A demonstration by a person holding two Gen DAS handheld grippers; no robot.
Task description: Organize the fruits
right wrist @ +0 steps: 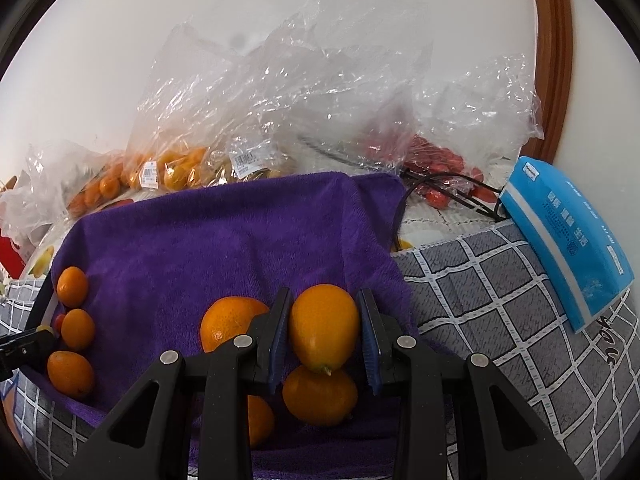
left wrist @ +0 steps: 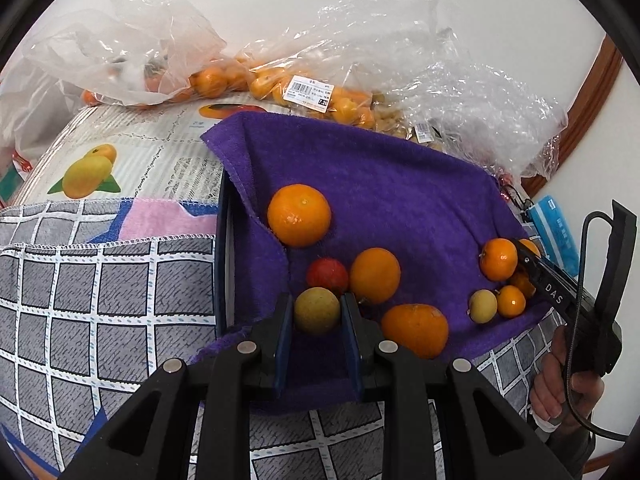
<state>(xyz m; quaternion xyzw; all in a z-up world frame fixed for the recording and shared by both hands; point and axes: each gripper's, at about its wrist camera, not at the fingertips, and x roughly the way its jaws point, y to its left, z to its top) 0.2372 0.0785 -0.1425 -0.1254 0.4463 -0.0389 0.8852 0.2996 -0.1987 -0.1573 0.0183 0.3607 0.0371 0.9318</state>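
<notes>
Left gripper (left wrist: 317, 312): reaches forward low over the near edge of the purple towel (left wrist: 380, 184); its blue-padded fingers (left wrist: 283, 328) are clenched on a small yellow-green fruit (left wrist: 317, 310), round and dull-skinned, pads touching both sides.

Right gripper (right wrist: 325, 328): levelled over the towel's near right part; its jaws are closed against a kumquat (right wrist: 324, 327), oval, glossy orange, stem nub pointing down. In the left wrist view this gripper enters from the towel's right edge, held by a bare hand (left wrist: 560, 384) on its black handle, a cable looping beside it.

Purple towel: plush pile, draped over a dark-rimmed tray (left wrist: 224, 248).

Loose fruit on the towel: large mandarin (left wrist: 299, 215), dimpled skin, near the left edge; small red fruit (left wrist: 327, 274), just behind the held yellow-green one; smooth orange fruit (left wrist: 375, 275) beside it; flattened mandarin (left wrist: 415, 330) at the near edge; second kumquat (right wrist: 320, 396), directly beneath the held one.

Checked grey cloth (left wrist: 100, 300): woven, white grid, under the tray.

Clear plastic bags (left wrist: 320, 80): crinkled, holding orange fruit, along the far edge.

Blue packet (right wrist: 568, 240): flat, printed, at the right edge.
</notes>
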